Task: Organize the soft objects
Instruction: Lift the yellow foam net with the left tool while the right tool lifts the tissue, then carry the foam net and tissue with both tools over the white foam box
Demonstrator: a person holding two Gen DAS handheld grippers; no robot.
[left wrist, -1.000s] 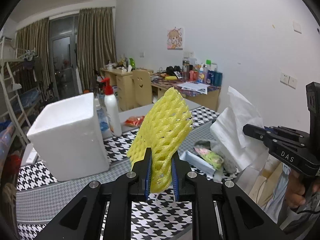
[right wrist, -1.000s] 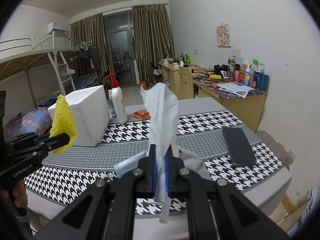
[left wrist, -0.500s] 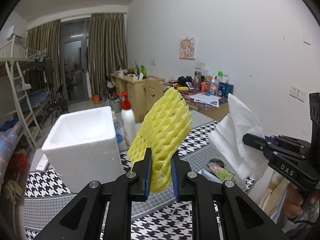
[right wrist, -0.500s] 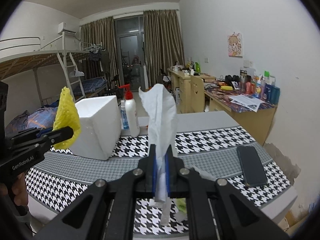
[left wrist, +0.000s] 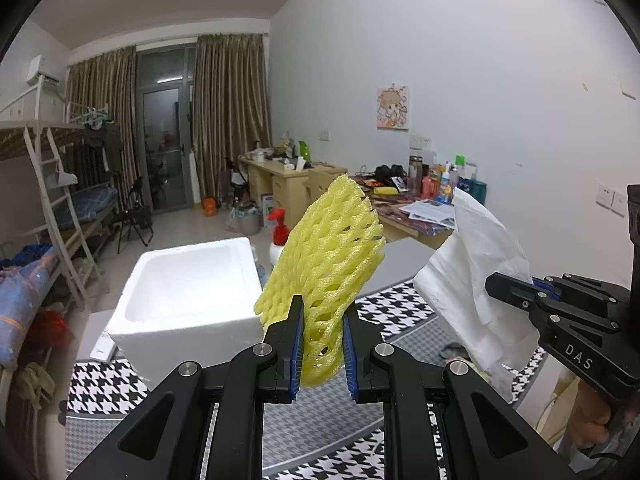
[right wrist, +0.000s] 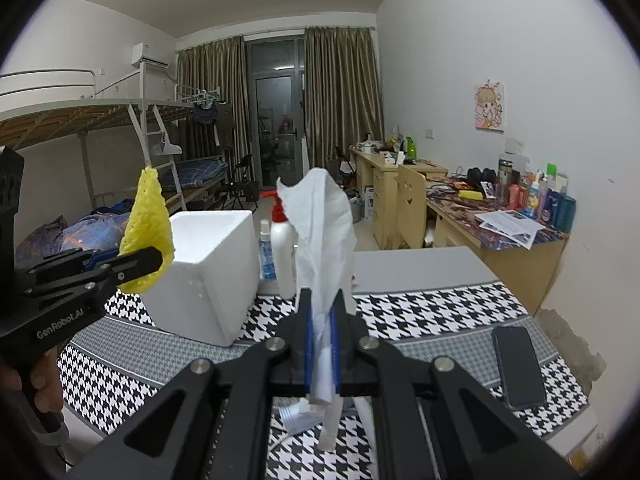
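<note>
My left gripper (left wrist: pixel 322 312) is shut on a yellow foam fruit net (left wrist: pixel 330 248) and holds it upright, high above the table. It also shows at the left of the right wrist view (right wrist: pixel 147 224). My right gripper (right wrist: pixel 321 310) is shut on a white plastic bag (right wrist: pixel 324 232), also held upright in the air; the bag shows at the right of the left wrist view (left wrist: pixel 476 280). An open white foam box (left wrist: pixel 188 296) stands on the houndstooth tablecloth beyond both grippers, also seen in the right wrist view (right wrist: pixel 208 272).
A white spray bottle with a red trigger (right wrist: pixel 283 252) and a small blue bottle (right wrist: pixel 266 256) stand behind the box. A dark phone (right wrist: pixel 518 366) lies at the table's right. Loose packets (right wrist: pixel 296 416) lie under my right gripper. Desks line the right wall.
Both grippers have risen with their loads, so the table and foam box sit lower in both views. The box's open top now shows. Grips are unchanged.
</note>
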